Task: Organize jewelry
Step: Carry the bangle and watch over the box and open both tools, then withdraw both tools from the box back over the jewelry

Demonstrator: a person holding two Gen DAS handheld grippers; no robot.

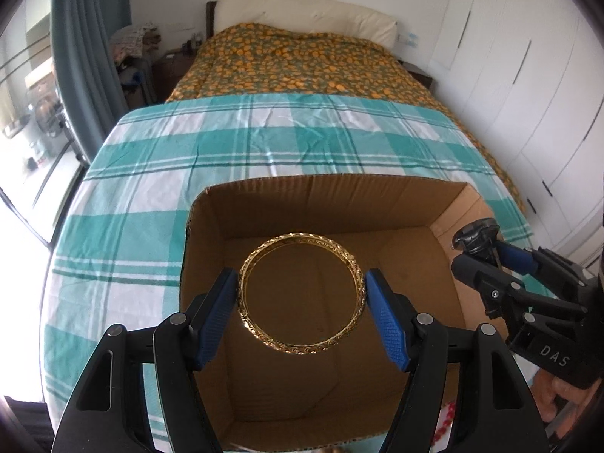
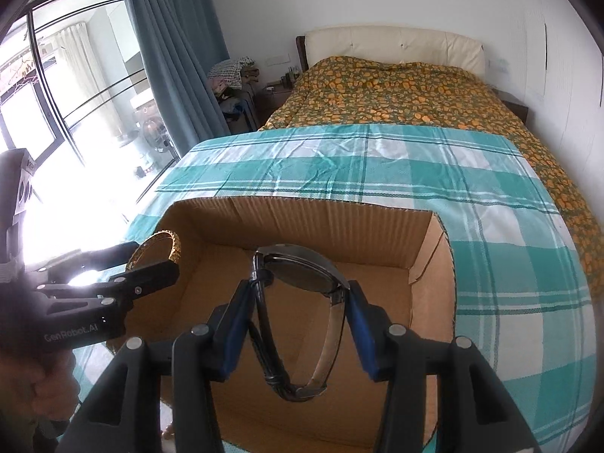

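The left tongs [image 1: 302,302] clamp a gold bangle [image 1: 302,294] across its width, ring lying nearly flat. The right tongs [image 2: 298,324] grip a watch [image 2: 298,268] by its strap loop, face toward the top of the frame. Both hang over the open box [image 1: 324,196] on the checked cloth [image 1: 151,158] on the bed, the box floor directly below, the drop probably next.
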